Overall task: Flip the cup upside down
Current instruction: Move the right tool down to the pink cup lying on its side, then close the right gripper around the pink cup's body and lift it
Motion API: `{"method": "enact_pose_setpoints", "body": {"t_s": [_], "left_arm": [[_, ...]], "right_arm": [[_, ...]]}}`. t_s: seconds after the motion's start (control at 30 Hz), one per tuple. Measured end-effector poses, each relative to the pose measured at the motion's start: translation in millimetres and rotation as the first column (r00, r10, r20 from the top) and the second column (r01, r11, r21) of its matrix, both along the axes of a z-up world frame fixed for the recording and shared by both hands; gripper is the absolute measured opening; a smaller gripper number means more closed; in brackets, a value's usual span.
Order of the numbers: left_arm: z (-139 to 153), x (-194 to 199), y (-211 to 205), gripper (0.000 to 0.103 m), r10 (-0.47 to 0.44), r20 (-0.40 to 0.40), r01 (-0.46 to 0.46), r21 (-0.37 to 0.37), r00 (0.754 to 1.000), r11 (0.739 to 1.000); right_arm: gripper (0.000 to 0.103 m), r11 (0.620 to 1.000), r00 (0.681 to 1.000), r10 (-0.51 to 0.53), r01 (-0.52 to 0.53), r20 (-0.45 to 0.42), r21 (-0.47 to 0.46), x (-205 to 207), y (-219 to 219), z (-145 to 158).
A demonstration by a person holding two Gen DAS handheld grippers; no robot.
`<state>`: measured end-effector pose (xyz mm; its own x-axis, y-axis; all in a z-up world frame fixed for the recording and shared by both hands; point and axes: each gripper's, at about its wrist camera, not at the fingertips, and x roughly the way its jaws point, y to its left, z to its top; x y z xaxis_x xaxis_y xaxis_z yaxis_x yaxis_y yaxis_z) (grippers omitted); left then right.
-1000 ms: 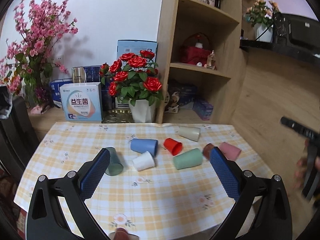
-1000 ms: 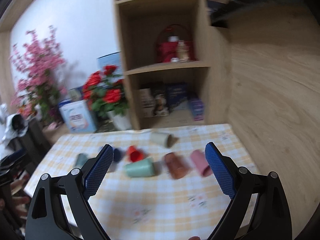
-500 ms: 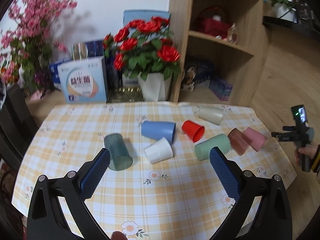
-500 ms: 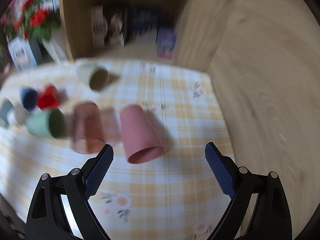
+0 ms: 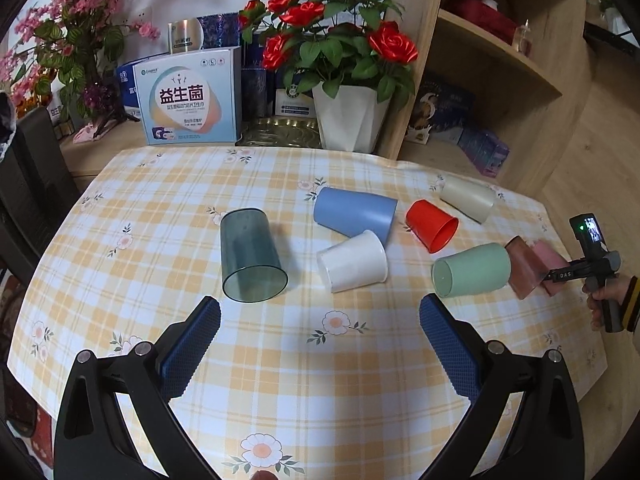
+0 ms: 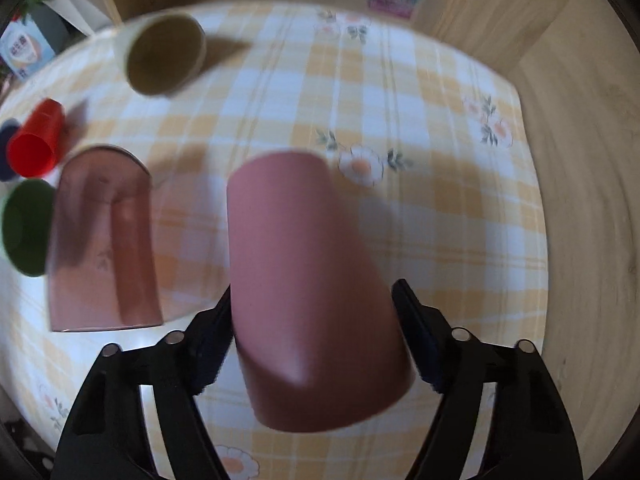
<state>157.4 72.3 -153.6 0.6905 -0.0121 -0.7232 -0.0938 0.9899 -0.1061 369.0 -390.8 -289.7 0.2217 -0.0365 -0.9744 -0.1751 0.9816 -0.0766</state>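
The pink cup [image 6: 312, 296] is lying on its side on the tabletop [image 6: 440, 208], long axis running from 12 to 6 o'clock, mouth toward the right claw [image 6: 316, 340]. That claw is straddling the rim end, blades flanking it; actual clamping cannot be told. The left claw [image 5: 320, 340] is hanging spread, well apart.

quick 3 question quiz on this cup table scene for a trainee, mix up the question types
1. True or false: the pink cup stands upright on the table.
2. Which cup lies closest to the left gripper? A) teal see-through cup B) red cup C) beige cup
3. Fill in: the right gripper has its fingers on either side of the ____ cup.

Key: 1. False, it lies on its side. 2. A. 3. pink.
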Motion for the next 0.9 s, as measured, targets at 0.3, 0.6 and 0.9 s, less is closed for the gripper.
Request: {"method": "enact_pose_setpoints", "body": {"t_s": [0.3, 0.6, 0.9], "left_arm": [[-6, -5, 2, 0.097, -0.016, -0.022, 0.016, -0.043, 1.000, 0.999], [0, -21, 11, 0.097, -0.021, -0.009, 0.020, -0.084, 1.000, 0.996], [4, -39, 26, 0.097, -0.016, 0.007, 0.017, -0.110, 1.000, 0.994]], "right_arm": [[0.068, 0.975, 0.981, -0.193, 0.188, 0.026, 0.119, -15, -24, 16], [0.068, 0.914, 0.949, -0.314, 0.292, 0.034, 0.282, -79, -26, 58], [0.068, 0.875, 0.988, -0.155, 0.143, -0.011, 0.463, -166, 77, 69]]}}
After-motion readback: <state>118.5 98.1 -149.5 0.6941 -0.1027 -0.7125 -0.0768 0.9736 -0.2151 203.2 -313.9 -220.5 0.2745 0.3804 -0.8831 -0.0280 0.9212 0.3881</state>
